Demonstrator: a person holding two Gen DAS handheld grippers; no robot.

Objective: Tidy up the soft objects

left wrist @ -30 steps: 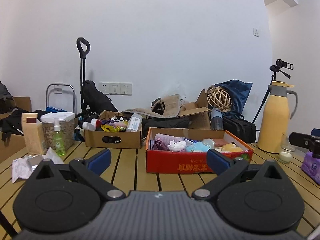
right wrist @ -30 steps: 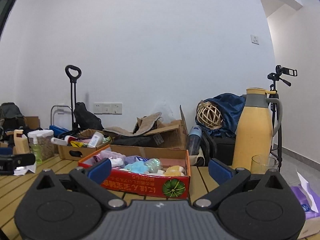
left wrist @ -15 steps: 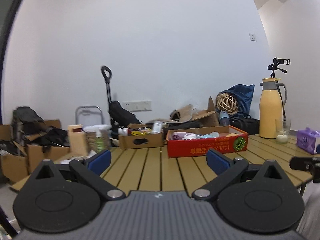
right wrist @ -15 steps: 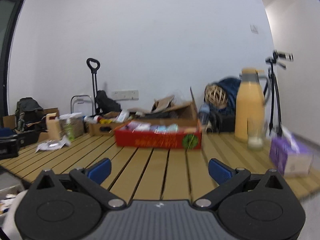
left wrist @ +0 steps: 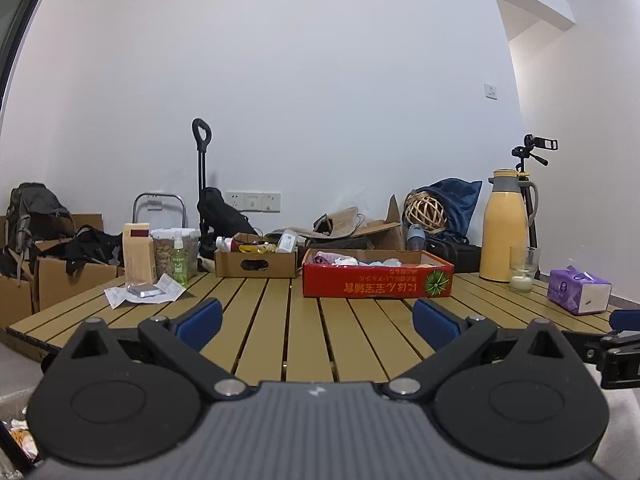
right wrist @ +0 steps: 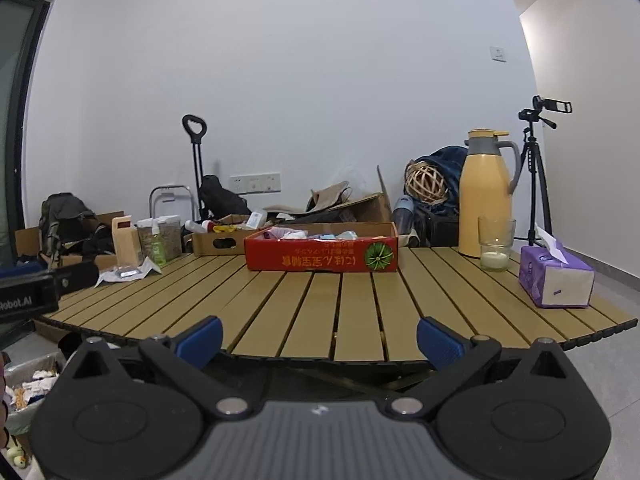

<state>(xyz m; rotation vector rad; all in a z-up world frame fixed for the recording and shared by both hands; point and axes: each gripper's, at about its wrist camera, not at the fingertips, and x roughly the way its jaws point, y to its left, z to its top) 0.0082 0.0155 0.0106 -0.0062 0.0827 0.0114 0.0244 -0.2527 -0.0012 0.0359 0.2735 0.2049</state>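
Observation:
A red cardboard box [left wrist: 376,282] [right wrist: 320,255] stands at the far middle of the slatted wooden table [left wrist: 304,332] [right wrist: 320,304]. Pink, white and pale blue soft objects [left wrist: 340,259] [right wrist: 304,235] lie inside it. My left gripper [left wrist: 316,322] is open over the table's near part, well short of the box, with nothing between its blue pads. My right gripper [right wrist: 318,338] is open too, hovering at the table's near edge, empty. The right gripper's tip [left wrist: 624,320] shows at the right edge of the left wrist view.
A brown box of bottles [left wrist: 256,262] sits left of the red one. At the left are a wooden block [left wrist: 138,254], a green spray bottle [left wrist: 179,260] and papers [left wrist: 140,294]. A yellow jug [right wrist: 486,196], a glass candle [right wrist: 496,248] and a purple tissue pack [right wrist: 554,280] stand at the right.
Both grippers have pulled back from the red box towards the table's near edge; the box now looks much smaller and farther. Both stayed open and empty.

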